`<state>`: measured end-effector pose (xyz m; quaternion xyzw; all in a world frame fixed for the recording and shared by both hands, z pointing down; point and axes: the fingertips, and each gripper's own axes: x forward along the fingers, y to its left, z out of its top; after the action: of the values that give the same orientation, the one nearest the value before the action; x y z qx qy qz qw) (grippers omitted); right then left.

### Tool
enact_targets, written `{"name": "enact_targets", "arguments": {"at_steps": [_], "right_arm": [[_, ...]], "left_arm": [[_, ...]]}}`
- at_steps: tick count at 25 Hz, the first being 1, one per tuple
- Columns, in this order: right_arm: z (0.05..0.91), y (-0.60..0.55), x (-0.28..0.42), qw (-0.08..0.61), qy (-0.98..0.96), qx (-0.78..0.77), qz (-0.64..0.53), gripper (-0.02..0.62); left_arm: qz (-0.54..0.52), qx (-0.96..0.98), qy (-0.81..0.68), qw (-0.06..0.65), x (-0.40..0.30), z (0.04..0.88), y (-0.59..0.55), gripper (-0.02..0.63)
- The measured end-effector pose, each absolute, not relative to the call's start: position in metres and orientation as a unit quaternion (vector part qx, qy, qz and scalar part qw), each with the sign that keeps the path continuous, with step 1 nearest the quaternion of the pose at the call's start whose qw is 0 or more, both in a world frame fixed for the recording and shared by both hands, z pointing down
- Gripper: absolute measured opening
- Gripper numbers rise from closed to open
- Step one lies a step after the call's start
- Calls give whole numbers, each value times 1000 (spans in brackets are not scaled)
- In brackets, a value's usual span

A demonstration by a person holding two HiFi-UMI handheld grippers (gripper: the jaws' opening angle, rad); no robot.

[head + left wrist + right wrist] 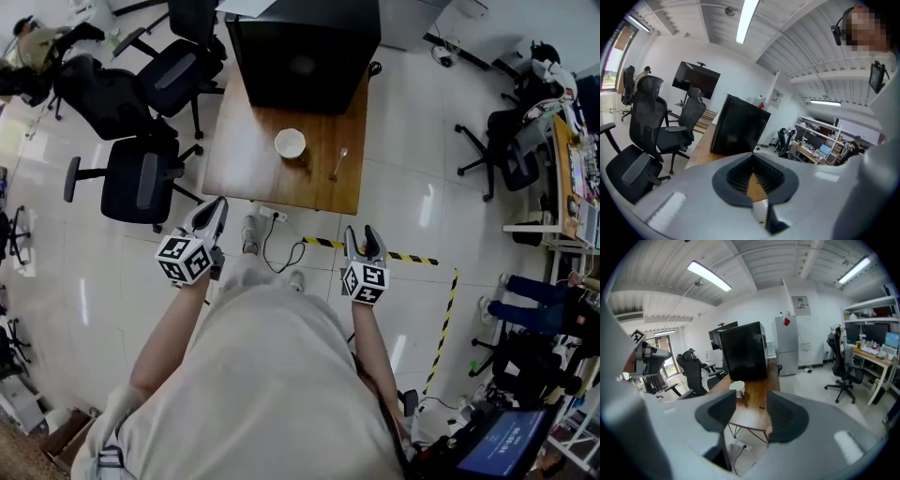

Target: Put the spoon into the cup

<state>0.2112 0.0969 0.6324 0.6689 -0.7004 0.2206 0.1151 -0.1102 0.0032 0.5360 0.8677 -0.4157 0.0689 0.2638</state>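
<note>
A white cup [290,143] stands on the wooden table [248,164], and a metal spoon [338,163] lies flat a little to its right. Both grippers hang in the air short of the table's near edge, well apart from cup and spoon. My left gripper [212,214] is shut with nothing in it; in the left gripper view its tips [753,161] meet over a sliver of table. My right gripper [363,240] is open and empty. Between its jaws [751,404], the right gripper view shows the cup [737,386] and spoon [763,403] far ahead.
A big black box [305,52] fills the table's far end. Black office chairs [141,178] stand left of the table. A power strip and cable [272,217] lie on the floor under the near edge, beside yellow-black floor tape [412,256]. Desks and chairs [511,155] crowd the right.
</note>
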Motion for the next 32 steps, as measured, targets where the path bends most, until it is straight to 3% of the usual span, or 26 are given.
{"name": "enact_targets", "arguments": {"at_steps": [18, 32], "right_arm": [[640, 31, 163, 156, -617, 734, 239, 195], [655, 28, 161, 147, -555, 775, 264, 189]], "left_arm": [[126, 912, -273, 279, -108, 567, -108, 0], [139, 928, -228, 261, -113, 577, -160, 0]]}}
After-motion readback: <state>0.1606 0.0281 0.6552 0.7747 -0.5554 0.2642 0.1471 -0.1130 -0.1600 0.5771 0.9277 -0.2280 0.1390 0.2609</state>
